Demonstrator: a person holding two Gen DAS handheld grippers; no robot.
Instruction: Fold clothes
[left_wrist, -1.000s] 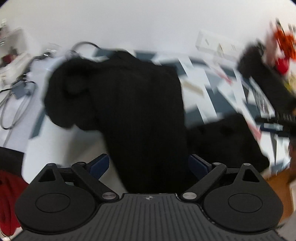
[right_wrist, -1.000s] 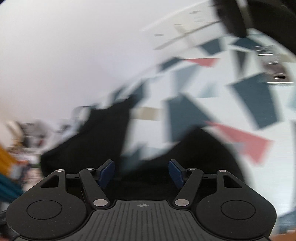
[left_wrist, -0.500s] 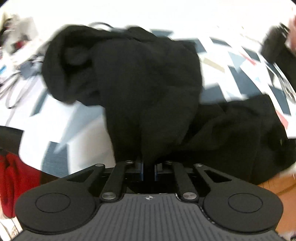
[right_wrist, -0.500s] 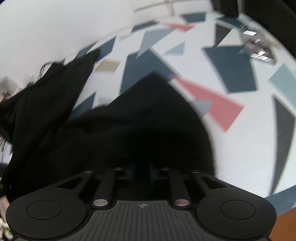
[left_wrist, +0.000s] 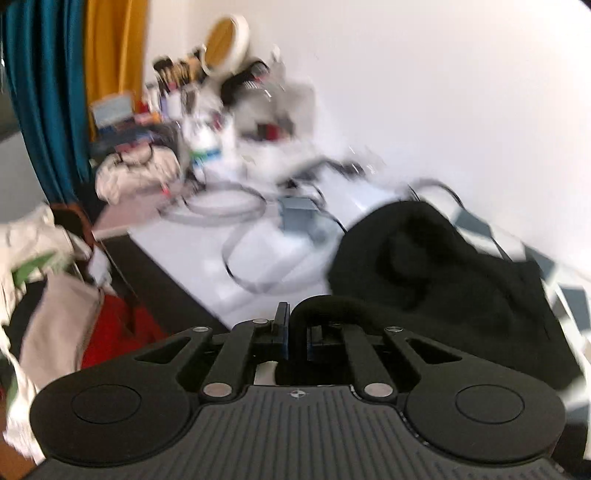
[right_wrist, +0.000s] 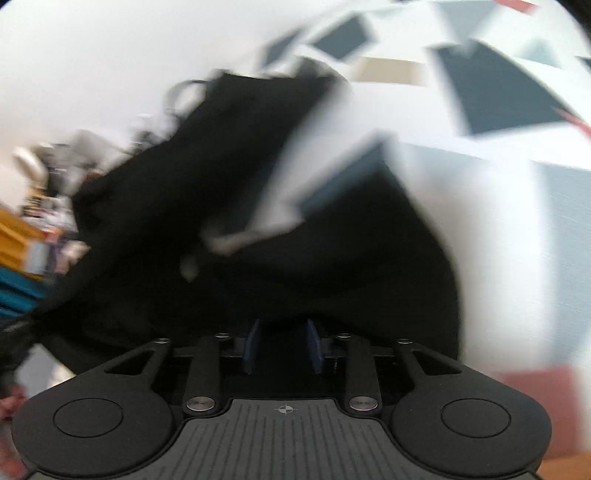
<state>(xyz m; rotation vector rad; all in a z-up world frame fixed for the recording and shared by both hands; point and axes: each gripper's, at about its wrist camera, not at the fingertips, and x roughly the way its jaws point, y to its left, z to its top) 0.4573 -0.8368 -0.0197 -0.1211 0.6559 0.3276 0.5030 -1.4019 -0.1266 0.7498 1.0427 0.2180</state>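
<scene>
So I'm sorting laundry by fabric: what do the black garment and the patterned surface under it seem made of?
The black garment looks like a soft, matte knit or fleece: it bunches in thick rounded folds with no shine. The patterned surface looks like a smooth printed cloth or mat, with flat grey-blue shapes; blur leaves this open.

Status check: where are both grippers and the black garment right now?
Left gripper shut on a fold of the black garment. Right gripper jaws just reopening, black cloth between them, grip unclear. Cables and clutter beyond the garment, clear of the fold.
</scene>
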